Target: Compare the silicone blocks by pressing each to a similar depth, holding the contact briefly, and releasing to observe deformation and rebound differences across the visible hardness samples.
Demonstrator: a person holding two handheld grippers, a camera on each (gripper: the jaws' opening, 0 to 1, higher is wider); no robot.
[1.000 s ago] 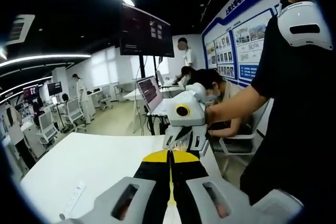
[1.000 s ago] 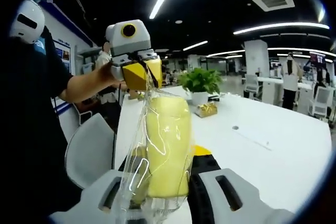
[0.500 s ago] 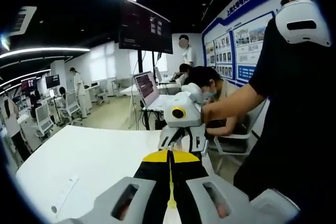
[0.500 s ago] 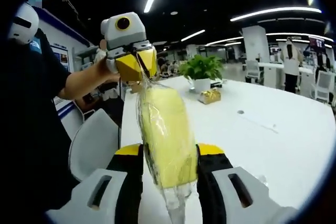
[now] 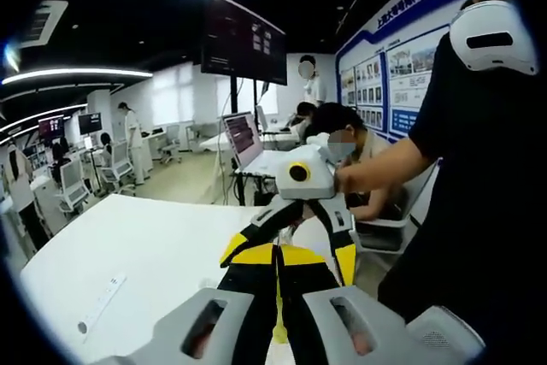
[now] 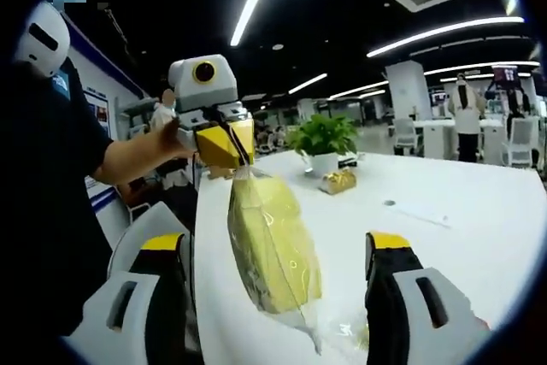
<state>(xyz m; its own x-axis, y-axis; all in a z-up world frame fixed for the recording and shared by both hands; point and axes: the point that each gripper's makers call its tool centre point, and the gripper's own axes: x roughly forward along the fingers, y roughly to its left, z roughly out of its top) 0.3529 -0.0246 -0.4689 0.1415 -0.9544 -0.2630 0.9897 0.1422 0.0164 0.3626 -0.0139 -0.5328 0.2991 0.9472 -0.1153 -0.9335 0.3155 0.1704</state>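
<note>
- In the right gripper view, a yellow silicone block sealed in a clear plastic bag hangs above a white table.
- The left gripper pinches the top edge of the bag, its yellow-tipped jaws closed on the plastic. A person's hand and bare forearm hold that gripper.
- The right gripper stands wide open, its 2 jaws spread to either side of the block, neither touching it.
- In the left gripper view, the left gripper has its jaws pressed together, with a thin strip of plastic showing between them.
- Just beyond it, the right gripper faces the camera with its jaws splayed apart.
- On the table farther back sit a potted green plant and a small gold box.
</note>
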